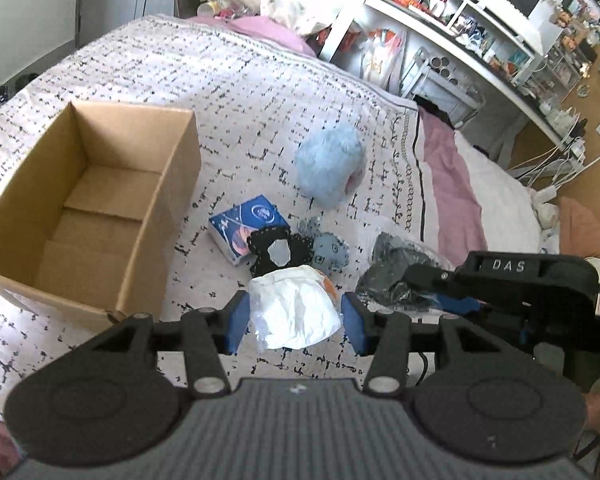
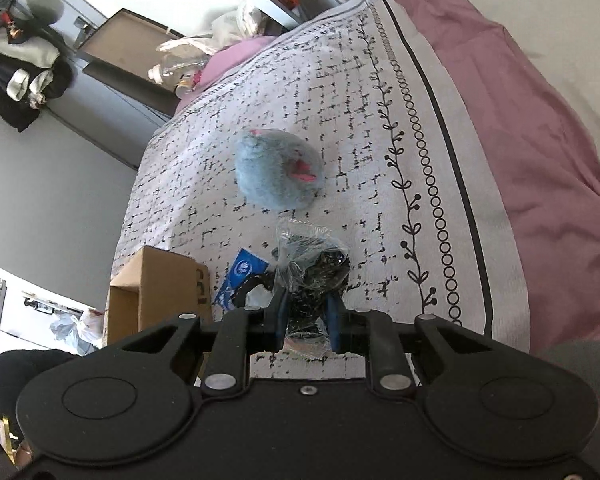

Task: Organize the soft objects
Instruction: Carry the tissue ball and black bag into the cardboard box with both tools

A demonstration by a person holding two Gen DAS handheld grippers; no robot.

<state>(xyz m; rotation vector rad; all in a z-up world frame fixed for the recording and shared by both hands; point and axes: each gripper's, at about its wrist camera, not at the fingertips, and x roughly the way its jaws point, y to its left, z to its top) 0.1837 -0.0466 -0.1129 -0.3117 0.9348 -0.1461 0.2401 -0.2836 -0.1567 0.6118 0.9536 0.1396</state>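
Observation:
My left gripper (image 1: 294, 322) is shut on a white crumpled soft bundle (image 1: 294, 310) with an orange patch, just above the bed. My right gripper (image 2: 307, 326) is shut on a clear plastic bag of black fabric (image 2: 312, 264), which also shows in the left wrist view (image 1: 396, 272). A fluffy light-blue plush (image 1: 328, 164) lies on the patterned blanket beyond; it shows in the right wrist view (image 2: 278, 168) too. A blue tissue pack (image 1: 248, 226), a black lace piece (image 1: 278, 250) and a small blue-grey item (image 1: 331, 252) lie between them. An open cardboard box (image 1: 140, 240) stands to the left, empty.
The patterned blanket (image 1: 220, 92) covers the bed, with pink bedding (image 1: 452, 184) to its right. White shelves and a desk (image 1: 480, 40) full of items stand beyond. The box also shows in the right wrist view (image 2: 160, 292). Clutter and a bottle (image 2: 176, 68) lie at the bed's far end.

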